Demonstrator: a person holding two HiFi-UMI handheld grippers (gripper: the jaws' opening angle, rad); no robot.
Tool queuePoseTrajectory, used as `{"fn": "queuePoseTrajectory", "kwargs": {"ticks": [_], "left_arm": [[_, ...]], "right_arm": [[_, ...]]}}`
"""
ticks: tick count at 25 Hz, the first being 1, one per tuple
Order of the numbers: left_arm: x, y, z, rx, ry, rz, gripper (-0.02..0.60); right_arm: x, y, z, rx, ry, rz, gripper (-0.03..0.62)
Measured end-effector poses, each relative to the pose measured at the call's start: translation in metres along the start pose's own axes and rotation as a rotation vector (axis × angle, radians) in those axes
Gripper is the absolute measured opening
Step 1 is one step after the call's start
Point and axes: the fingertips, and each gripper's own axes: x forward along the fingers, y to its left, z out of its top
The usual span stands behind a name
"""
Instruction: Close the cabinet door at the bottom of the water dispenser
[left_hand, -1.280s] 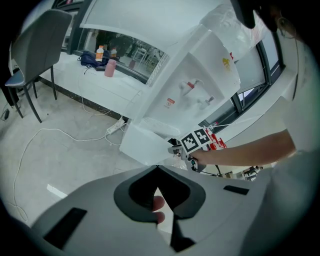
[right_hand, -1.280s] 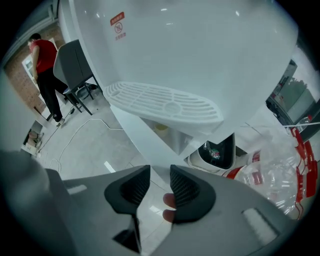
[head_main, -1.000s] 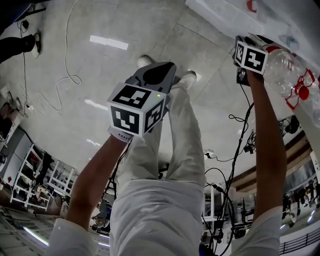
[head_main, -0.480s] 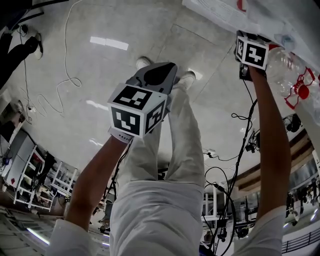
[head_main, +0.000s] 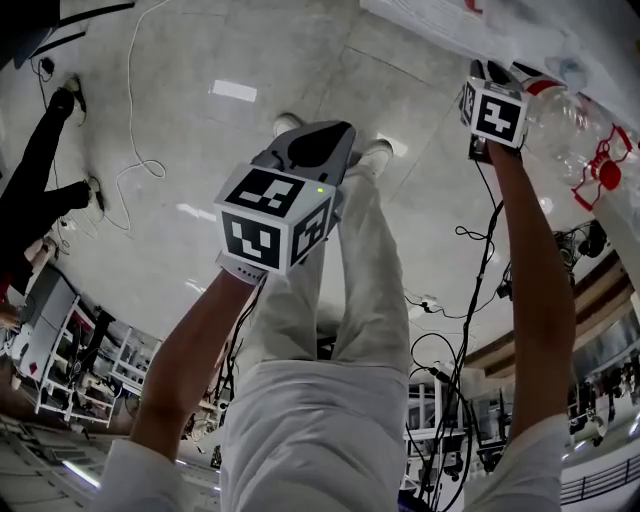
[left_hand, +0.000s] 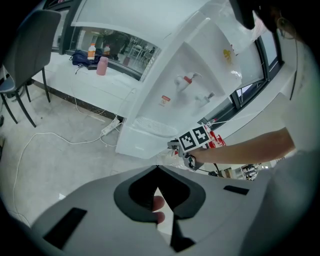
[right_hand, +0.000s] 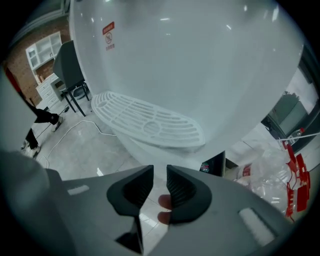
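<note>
the dark fingers (right_hand: 182, 192) of the right gripper (right_hand: 160, 170) stand a narrow gap apart with nothing between them, having just been closing. at their 12 o'clock lies the white slotted drip tray (right_hand: 150, 122) of the tall white plastic water dispenser (right_hand: 200, 65); its bottom cabinet door cannot be made out. the left gripper (left_hand: 157, 167), fingertips touching and empty, hangs well apart at the right gripper's 8 o'clock in the head view.

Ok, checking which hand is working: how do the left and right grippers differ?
The left gripper has its jaws shut; the right gripper shows a narrow gap, its jaws having just been closing. The left gripper hangs back from the water dispenser; the right gripper is close up to its drip tray. Both hold nothing.
</note>
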Motion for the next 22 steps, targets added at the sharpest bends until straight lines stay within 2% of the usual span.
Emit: {"fn": "queuePoseTrajectory", "kwargs": {"ticks": [6,9,13,22], "left_arm": [[-0.003,0.003,-0.005,0.004,-0.002,0.001,0.008],[-0.005,0.004,-0.008,0.001,-0.001,0.005,0.006],[-0.008,0.005,-0.011,-0.001,-0.002,0.007,0.006],[-0.012,0.007,-0.012,-0.005,-0.01,0.015,0.006]], "right_arm": [[0.006,0.008,-0.018,0.037,0.055,0.035,0.092],[0.012,0.005,-0.019,0.072,0.083,0.042,0.129],[0.018,-0.001,-0.01,0.112,0.078,0.049,0.138],[0.018,-0.012,0.004,0.082,0.053,0.032,0.163]]}}
